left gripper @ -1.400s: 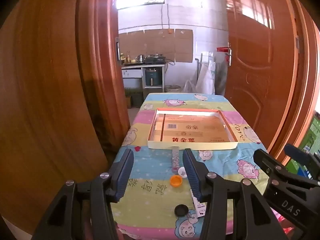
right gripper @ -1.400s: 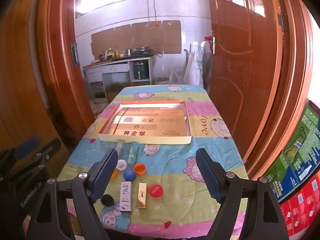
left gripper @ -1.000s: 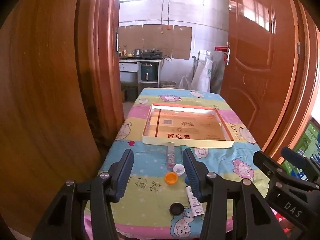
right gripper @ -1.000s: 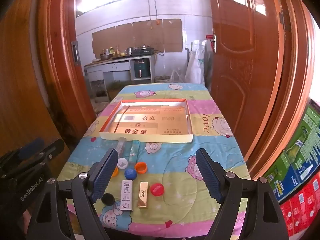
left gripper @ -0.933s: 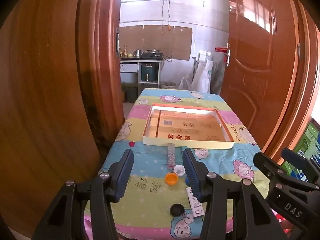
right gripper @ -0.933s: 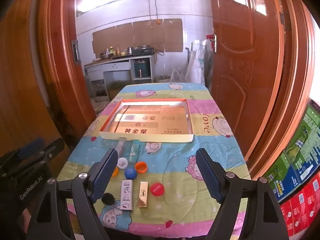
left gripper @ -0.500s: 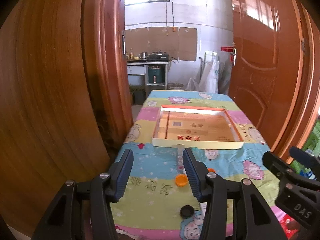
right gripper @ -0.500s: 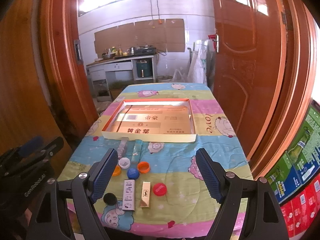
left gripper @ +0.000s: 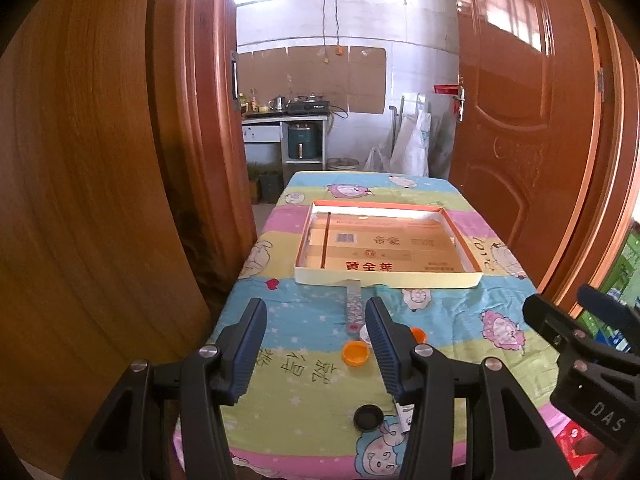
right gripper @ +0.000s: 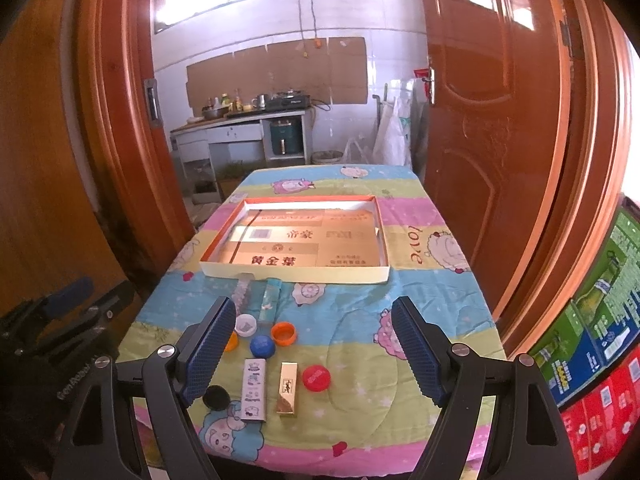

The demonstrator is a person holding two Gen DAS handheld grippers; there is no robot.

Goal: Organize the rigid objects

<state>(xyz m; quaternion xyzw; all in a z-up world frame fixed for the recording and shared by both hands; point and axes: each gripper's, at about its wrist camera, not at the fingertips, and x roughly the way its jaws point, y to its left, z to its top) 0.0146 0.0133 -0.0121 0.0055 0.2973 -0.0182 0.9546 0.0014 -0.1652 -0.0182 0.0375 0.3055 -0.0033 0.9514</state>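
Left gripper [left gripper: 316,320]: spread, empty, above table edge. Right gripper [right gripper: 312,324]: spread wide, empty. Caps, including red cap [right gripper: 316,377], and gold box [right gripper: 287,388] on cloth before tray [right gripper: 296,274]

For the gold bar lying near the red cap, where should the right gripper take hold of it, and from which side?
Grip the gold bar across its two long sides, near mid-length, coming from above. It lies flat, its long axis pointing roughly away from the right gripper, whose open jaws are wider than it. The red cap lies close, so keep that finger tight.
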